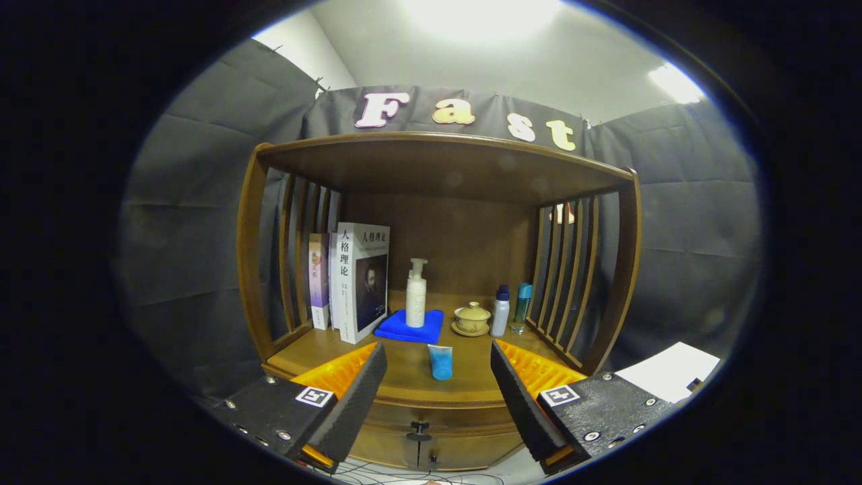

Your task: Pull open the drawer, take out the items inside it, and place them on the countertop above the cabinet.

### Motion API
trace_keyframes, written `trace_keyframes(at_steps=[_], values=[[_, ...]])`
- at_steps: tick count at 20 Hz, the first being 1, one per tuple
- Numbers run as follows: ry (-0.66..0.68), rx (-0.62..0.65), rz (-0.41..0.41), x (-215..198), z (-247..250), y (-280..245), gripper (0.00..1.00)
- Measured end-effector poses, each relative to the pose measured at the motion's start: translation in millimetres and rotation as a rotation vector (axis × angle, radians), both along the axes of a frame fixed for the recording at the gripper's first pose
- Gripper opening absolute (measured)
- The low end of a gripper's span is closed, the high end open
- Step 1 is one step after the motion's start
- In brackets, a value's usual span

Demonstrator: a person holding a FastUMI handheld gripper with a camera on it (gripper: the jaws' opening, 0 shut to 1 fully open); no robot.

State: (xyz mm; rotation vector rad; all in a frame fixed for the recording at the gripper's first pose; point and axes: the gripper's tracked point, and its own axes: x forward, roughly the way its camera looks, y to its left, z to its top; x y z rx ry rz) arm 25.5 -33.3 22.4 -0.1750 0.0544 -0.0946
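Gripper view: tongs [438,397] wide, holding nothing, drawer [431,431] shut just ahead between fingers

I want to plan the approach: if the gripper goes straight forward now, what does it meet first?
Probably the blue tube standing on the countertop, between the open gripper fingers; depth is unclear.

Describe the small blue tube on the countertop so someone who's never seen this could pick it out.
On the wooden cabinet's countertop, look at the front edge, between the open gripper fingers. The blue tube stands there alone, ahead of the white pump bottle on the blue cloth.
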Motion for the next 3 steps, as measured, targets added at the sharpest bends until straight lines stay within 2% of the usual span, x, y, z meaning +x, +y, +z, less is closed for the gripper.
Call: trace_keyframes(at_steps=[3], values=[[-0.021, 0.051, -0.006, 0.2, 3.7, -5.9, 0.96]])
